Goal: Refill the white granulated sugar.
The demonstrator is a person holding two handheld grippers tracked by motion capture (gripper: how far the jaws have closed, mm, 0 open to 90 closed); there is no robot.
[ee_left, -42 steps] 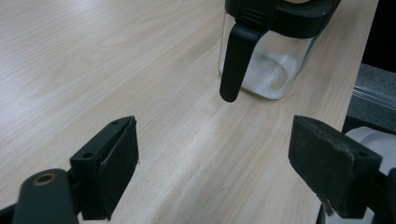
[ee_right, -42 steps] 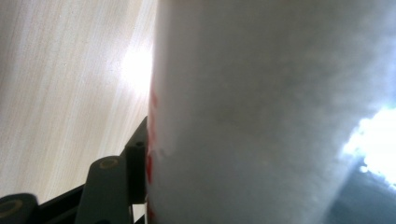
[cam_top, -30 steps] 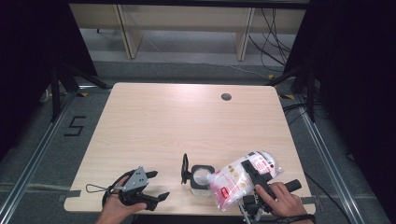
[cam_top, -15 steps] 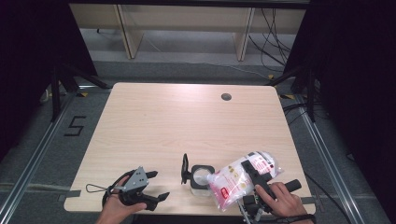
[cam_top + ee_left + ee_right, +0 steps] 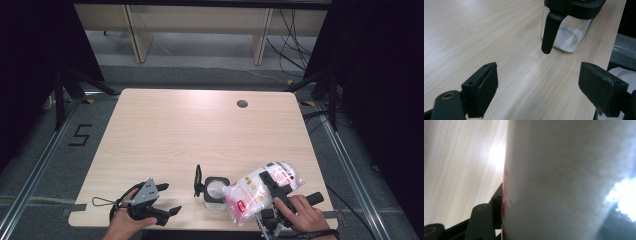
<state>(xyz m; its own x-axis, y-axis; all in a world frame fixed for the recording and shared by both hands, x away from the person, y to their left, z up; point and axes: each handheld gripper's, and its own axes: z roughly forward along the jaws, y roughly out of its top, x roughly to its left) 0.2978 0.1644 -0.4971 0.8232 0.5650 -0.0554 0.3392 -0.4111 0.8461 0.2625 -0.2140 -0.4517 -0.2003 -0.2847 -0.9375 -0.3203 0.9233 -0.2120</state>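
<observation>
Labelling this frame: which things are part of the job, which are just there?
In the job:
- bag, white, red print, gripped by the right hand-held gripper
- jar, lid flipped open, some white powder inside
- left hand-held gripper, open, empty, aimed at the jar

Just there:
- table
- cable hole
- shelving behind

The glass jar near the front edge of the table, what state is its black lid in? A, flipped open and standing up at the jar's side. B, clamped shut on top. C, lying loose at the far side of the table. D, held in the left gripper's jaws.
A: in the high view the black lid stands upright beside the glass jar, whose mouth is open, with white powder at its bottom.
</observation>
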